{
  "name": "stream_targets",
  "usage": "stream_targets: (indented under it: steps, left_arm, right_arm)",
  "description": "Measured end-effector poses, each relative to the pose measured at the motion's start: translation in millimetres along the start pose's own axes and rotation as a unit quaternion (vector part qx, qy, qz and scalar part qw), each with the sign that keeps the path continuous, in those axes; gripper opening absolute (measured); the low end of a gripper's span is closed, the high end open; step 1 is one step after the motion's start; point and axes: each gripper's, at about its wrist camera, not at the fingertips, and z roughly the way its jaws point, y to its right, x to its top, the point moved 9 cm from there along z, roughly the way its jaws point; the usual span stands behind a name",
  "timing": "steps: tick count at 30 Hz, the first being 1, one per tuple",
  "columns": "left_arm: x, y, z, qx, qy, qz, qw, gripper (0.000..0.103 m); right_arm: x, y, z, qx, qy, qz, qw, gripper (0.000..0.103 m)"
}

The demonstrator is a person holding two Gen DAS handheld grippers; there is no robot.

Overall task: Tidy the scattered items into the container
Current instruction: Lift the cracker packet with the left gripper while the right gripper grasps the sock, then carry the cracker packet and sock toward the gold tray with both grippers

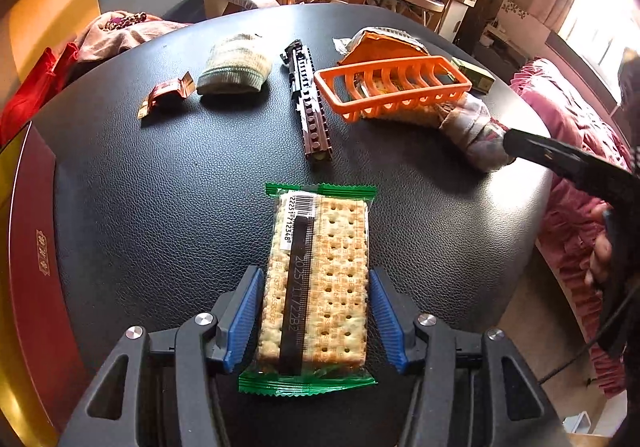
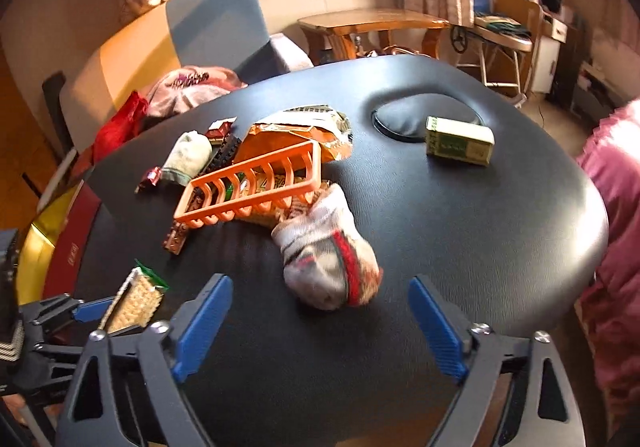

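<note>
Black leather-grain tabletop point(image 1: 160, 187) fills both views, its rounded edge falling away at lower right. Left tongs point(image 1: 316, 317) stand apart around a green-edged cracker packet point(image 1: 320, 279); the blue pads sit just beside its long sides, contact unclear. Its label reads "2025/11/22". Right tongs point(image 2: 320, 323) gape wide and empty, a rolled striped sock point(image 2: 328, 263) just beyond them. Orange slotted basket point(image 1: 392, 87) lies upper centre, tipped over snack bags. Bare surface opens at lower left.
</note>
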Motion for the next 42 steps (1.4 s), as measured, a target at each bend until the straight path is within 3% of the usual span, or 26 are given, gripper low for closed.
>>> stream_targets:
  steps: [3,5,6,7,8,11,13,16,22,25,27,32,42]
  left_arm:
    - [0.3,1.3,1.8,-0.001,-0.003,-0.002,1.0,0.06]
    - [0.2,3.5,3.2,-0.003,-0.006,0.002,1.0,0.069]
    - [-0.1,5.0,3.8,-0.005,-0.007,0.005,0.9999,0.07]
    - [-0.2,6.1,4.4,-0.005,-0.008,0.008,0.9999,0.07]
    - [-0.1,6.9,4.6,-0.001,-0.009,0.01,0.9999,0.07]
    - [-0.1,8.7,5.0,0.019,-0.008,0.015,0.9997,0.069]
    - [-0.8,6.6,3.4,0.031,-0.004,0.011,0.9995,0.066]
    - [-4.5,-2.8,-2.2,0.04,0.002,-0.004,0.9992,0.052]
    - [-17.6,-30.5,-12.4,0.059,0.005,-0.04,0.9974,0.052]
    - [-21.1,-37.6,-15.0,0.062,0.006,-0.052,0.9967,0.052]
    - [-23.6,-41.0,-16.9,0.063,0.006,-0.058,0.9963,0.052]
    - [-27.4,-38.4,-17.5,0.076,0.009,-0.052,0.9957,0.06]
    - [-33.5,-38.6,-20.2,0.079,0.007,-0.059,0.9951,0.064]
  right_arm:
    - [5.2,1.0,16.7,-0.004,-0.017,-0.013,1.0,0.081]
    - [6.4,1.8,28.9,-0.006,-0.032,-0.022,0.999,0.078]
    - [4.9,1.7,33.9,-0.003,-0.041,-0.024,0.999,0.074]
    - [3.5,1.6,38.9,0.0,-0.049,-0.027,0.998,0.054]
    - [2.0,1.4,43.0,0.003,-0.056,-0.03,0.998,0.047]
    - [-3.7,-1.9,37.3,0.008,-0.053,-0.034,0.998,0.043]
    - [-11.2,-8.6,31.3,0.023,-0.057,-0.025,0.998,0.043]
    - [-22.8,-28.2,25.1,0.054,-0.062,-0.026,0.996,0.042]
    - [-31.1,-77.0,28.3,0.101,-0.071,-0.043,0.991,0.047]
    - [-32.8,-92.5,33.5,0.093,-0.073,-0.058,0.991,0.052]
    - [-34.4,-96.2,34.1,0.086,-0.077,-0.059,0.992,0.063]
    - [-29.6,-95.3,22.1,0.071,-0.061,-0.067,0.993,0.071]
    - [-32.5,-83.8,9.8,0.065,-0.054,-0.039,0.996,0.072]
